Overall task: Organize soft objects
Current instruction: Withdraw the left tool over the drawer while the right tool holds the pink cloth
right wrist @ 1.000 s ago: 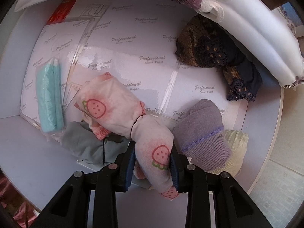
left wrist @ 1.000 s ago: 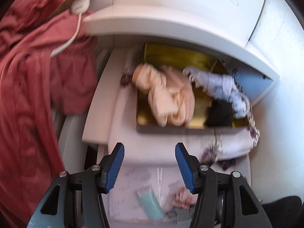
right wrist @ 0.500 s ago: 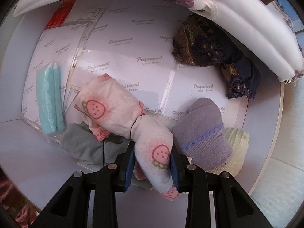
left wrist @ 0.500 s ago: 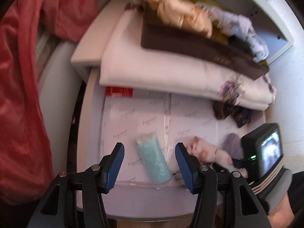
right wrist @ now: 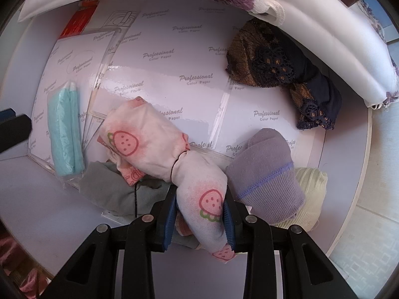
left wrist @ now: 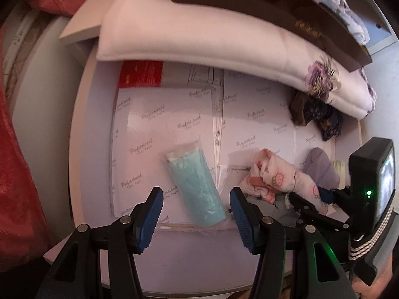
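My right gripper [right wrist: 199, 211] is shut on a pink strawberry-print cloth bundle [right wrist: 154, 147] that lies on the white shelf; it also shows in the left wrist view [left wrist: 279, 182]. A grey cloth [right wrist: 112, 189] lies under it. A purple sock [right wrist: 264, 174] and a pale yellow cloth [right wrist: 309, 189] sit to its right. A dark lace cloth [right wrist: 279, 67] lies further back. My left gripper [left wrist: 197, 206] is open, its fingers either side of a bagged teal cloth [left wrist: 194, 186], above it.
Packs of colour paper [left wrist: 154, 129] cover the shelf. A white floral cushion [left wrist: 224, 44] and a dark box [left wrist: 274, 7] sit on the level above. A red garment [left wrist: 15, 149] hangs at the left. The shelf's front edge [left wrist: 174, 274] is near.
My left gripper has swung down from the upper box of cloths to the lower shelf, over the teal packet. My right gripper has stayed shut on the strawberry cloth.
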A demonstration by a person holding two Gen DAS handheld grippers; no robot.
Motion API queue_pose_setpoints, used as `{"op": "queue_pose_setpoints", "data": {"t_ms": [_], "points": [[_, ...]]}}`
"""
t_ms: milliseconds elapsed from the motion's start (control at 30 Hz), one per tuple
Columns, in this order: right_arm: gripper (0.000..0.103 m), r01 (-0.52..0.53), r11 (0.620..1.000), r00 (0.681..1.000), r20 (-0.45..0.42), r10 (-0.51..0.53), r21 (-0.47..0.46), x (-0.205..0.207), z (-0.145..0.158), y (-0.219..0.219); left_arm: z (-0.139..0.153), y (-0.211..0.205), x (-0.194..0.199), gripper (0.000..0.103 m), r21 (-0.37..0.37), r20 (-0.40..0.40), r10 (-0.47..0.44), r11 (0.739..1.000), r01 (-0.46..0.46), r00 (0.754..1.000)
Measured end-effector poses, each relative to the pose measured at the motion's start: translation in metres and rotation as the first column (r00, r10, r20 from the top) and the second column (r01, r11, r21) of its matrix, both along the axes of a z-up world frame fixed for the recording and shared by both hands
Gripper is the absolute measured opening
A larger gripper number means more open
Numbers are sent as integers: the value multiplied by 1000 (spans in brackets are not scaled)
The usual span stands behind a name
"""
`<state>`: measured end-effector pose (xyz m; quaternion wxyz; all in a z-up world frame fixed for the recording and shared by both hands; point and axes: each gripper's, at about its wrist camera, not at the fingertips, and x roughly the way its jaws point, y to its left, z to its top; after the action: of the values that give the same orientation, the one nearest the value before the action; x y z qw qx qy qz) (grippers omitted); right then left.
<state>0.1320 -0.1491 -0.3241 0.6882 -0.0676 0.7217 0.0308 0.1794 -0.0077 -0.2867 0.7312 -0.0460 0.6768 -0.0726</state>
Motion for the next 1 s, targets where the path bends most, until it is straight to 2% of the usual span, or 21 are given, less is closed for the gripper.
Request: {"op": "queue_pose_setpoints", "data": {"t_ms": [367, 1000], "points": [[34, -3, 1000, 1000, 8, 3, -8, -2, 1, 4, -9, -7, 0, 56, 7, -16, -9, 1000, 9, 1000], [33, 5, 1000, 1000, 24, -5, -5, -6, 11, 3, -8, -6, -3, 56, 11, -19, -11, 1000, 11, 1000]]}}
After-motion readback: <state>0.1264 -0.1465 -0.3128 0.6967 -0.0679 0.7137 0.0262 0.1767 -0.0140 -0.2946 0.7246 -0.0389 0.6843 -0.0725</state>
